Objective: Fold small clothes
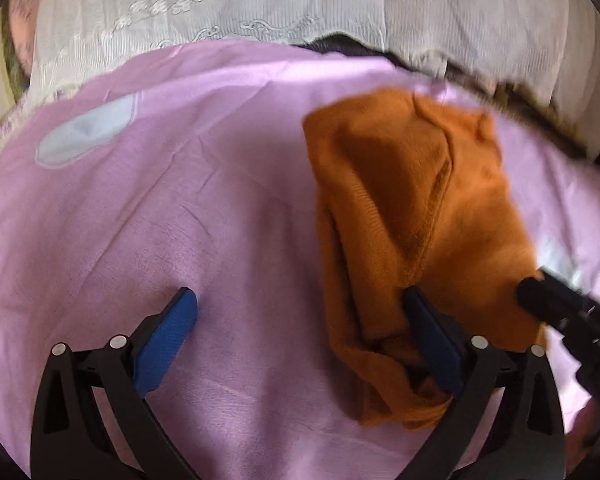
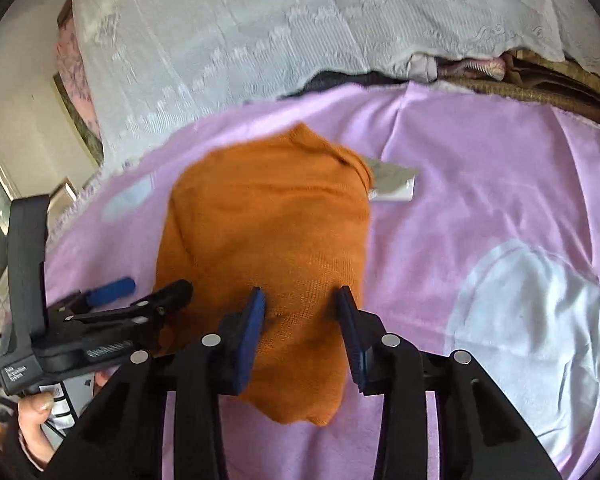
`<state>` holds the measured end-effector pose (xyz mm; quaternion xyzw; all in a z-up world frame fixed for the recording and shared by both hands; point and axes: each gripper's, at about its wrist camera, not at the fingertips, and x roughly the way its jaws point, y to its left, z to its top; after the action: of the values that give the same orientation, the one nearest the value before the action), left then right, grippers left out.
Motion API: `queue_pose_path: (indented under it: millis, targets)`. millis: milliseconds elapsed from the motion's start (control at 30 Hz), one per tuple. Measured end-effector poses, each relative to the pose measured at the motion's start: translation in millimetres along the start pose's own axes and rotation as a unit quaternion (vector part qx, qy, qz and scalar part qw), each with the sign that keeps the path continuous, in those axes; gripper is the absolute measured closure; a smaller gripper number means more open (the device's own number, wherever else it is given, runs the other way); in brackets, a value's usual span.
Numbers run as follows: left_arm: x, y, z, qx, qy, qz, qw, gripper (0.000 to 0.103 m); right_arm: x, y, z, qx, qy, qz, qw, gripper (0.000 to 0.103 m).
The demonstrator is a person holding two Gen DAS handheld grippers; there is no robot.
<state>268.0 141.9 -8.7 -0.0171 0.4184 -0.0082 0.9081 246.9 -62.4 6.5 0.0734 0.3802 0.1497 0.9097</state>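
Note:
An orange knitted garment [image 1: 416,216] lies folded in a bundle on a pink sheet [image 1: 180,220]. My left gripper [image 1: 300,300] is open wide, its right finger [image 1: 432,344] resting on the garment's near left edge and its left finger [image 1: 168,340] over bare sheet. In the right wrist view the garment [image 2: 268,224] lies straight ahead. My right gripper [image 2: 300,300] is open, both fingers resting over the garment's near end, holding nothing. The left gripper [image 2: 136,288] shows at the garment's left side.
A white lace cloth [image 2: 260,40] covers the area behind the sheet. A white tag [image 2: 392,184] lies by the garment's far right corner. Pale blue patches [image 2: 532,312] mark the sheet. A woven edge [image 2: 540,96] shows at far right.

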Motion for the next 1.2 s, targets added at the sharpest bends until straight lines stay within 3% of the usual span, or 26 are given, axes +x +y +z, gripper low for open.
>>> queue_pose_path:
  millis: [100,167,233,300,333,367,433,567,667,733,833,967,1133,1200]
  targets:
    - [-4,-2,-2,0.010,0.000,0.007,0.9999,0.004,2,-1,-9,-0.021,0.008,-0.016,1.000,0.062]
    - [-4,4,-5,-0.003,0.005,-0.007,1.0000,0.004,2,-3,-15,-0.027,0.016,-0.020,0.999,0.054]
    - [-9,10,-7,-0.020,0.002,-0.016,0.9997,0.004,3,-18,-14,0.008,0.025,0.015,1.000,0.054]
    - [-19,13,-8,-0.041,-0.017,-0.039,0.9982,0.005,-2,-28,-9,0.046,0.012,0.049,0.998,0.057]
    - [-22,11,-8,-0.042,-0.024,-0.052,0.9975,0.005,-7,-33,-5,0.062,0.000,0.059,0.996,0.064]
    - [-24,8,-9,-0.039,-0.032,-0.064,0.9967,0.005,-12,-36,0,0.070,-0.012,0.062,0.996,0.071]
    - [-28,-5,-10,-0.018,-0.044,-0.076,0.9960,0.005,-16,-39,13,0.066,-0.031,0.039,0.997,0.073]
    - [-7,-38,-21,0.052,-0.006,-0.033,0.9981,0.004,1,-58,38,0.098,-0.034,0.004,0.995,0.073]
    - [-1,-35,-20,0.036,0.006,-0.044,0.9984,0.004,34,-74,53,0.141,0.002,0.059,0.988,0.073]
    - [4,-28,-20,0.015,0.020,-0.063,0.9977,0.004,44,-76,60,0.144,-0.005,0.066,0.987,0.073]
    - [6,-29,-19,0.015,0.022,-0.061,0.9978,0.004,52,-67,74,0.117,-0.019,0.030,0.993,0.074]
    - [6,-32,-20,0.018,0.021,-0.058,0.9980,0.004,87,-69,96,0.110,-0.001,-0.020,0.994,0.079]
    - [6,-29,-20,0.016,0.022,-0.061,0.9978,0.004,96,-78,98,0.109,-0.012,-0.054,0.992,0.088]
    - [6,-28,-20,0.014,0.021,-0.062,0.9977,0.004,93,-95,97,0.146,-0.020,-0.051,0.988,0.092]
